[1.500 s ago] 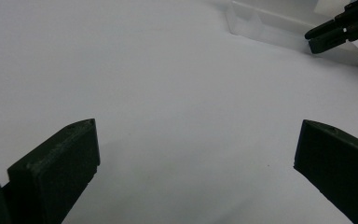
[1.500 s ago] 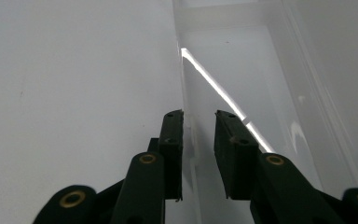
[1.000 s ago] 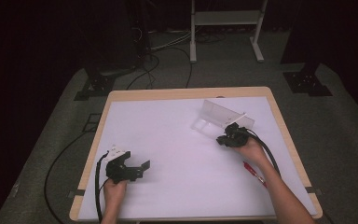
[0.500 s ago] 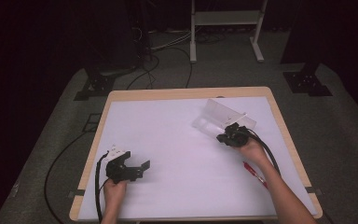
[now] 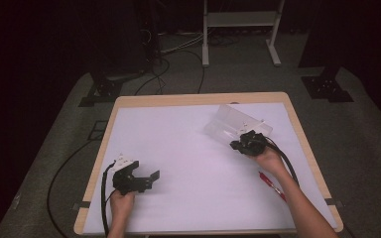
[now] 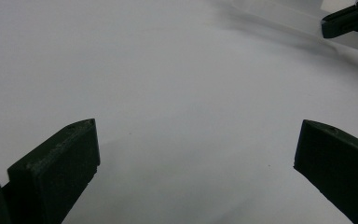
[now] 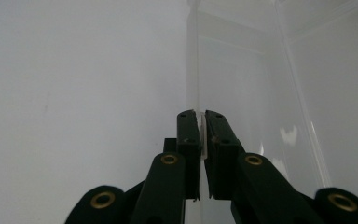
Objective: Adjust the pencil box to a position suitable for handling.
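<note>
The right gripper (image 5: 242,145) is pinching one thin wall of a clear plastic box (image 5: 237,125), its jaws standing nearly together with only the wall's edge between them; the right gripper view is showing the see-through sheet (image 7: 198,93) rising straight up from the pads. The box, glossy, hard and flat-sided, is lying just ahead of this gripper toward the table's far right part. Behind the gripper, beside the forearm, a red pen (image 5: 272,184) is resting near the table's pale wooden rim (image 5: 309,148). To its left a wide stretch of smooth white table cover (image 5: 188,148) is lying bare. The left gripper (image 5: 141,179) is sitting well apart, jaws spread wide and holding nothing over that matte surface.
</note>
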A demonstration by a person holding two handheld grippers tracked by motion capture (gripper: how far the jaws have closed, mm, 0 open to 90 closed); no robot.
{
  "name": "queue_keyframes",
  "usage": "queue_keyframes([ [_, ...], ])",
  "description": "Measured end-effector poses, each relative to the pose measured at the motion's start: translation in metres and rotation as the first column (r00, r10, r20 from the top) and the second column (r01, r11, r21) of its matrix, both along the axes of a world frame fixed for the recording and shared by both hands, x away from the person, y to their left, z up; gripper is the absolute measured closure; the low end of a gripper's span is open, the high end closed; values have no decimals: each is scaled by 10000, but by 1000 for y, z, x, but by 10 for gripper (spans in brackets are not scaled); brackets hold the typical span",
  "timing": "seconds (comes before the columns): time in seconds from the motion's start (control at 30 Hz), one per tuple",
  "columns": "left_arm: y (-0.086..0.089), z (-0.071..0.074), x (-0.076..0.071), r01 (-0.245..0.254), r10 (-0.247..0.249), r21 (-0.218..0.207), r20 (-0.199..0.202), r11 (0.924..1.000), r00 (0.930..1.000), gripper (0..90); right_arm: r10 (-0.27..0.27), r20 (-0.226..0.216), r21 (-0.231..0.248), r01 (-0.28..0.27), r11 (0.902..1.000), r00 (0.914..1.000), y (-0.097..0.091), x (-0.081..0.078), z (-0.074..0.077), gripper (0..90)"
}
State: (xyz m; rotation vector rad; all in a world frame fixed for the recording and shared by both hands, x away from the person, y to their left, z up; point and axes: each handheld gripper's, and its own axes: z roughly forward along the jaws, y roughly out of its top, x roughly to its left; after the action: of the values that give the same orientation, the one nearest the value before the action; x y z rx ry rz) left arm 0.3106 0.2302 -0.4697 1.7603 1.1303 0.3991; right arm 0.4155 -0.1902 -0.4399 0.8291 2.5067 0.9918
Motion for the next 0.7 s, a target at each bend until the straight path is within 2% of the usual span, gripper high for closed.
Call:
queue_keyframes([
  [0.37,0,0,0,-4,4,4,8,10000,10000,0,701,382,309,-712,9970,9968,2,-26,20,849],
  [0.5,0,0,0,-10,10,3,15,10000,10000,0,953,412,398,-969,9945,9946,4,-35,22,849],
  [0.53,0,0,0,-10,10,3,13,10000,10000,0,1153,414,426,-1171,9922,9925,6,-43,23,849],
  [0.7,0,0,0,-11,11,18,23,10000,10000,0,1539,401,465,-1557,9867,9873,8,-57,23,849],
])
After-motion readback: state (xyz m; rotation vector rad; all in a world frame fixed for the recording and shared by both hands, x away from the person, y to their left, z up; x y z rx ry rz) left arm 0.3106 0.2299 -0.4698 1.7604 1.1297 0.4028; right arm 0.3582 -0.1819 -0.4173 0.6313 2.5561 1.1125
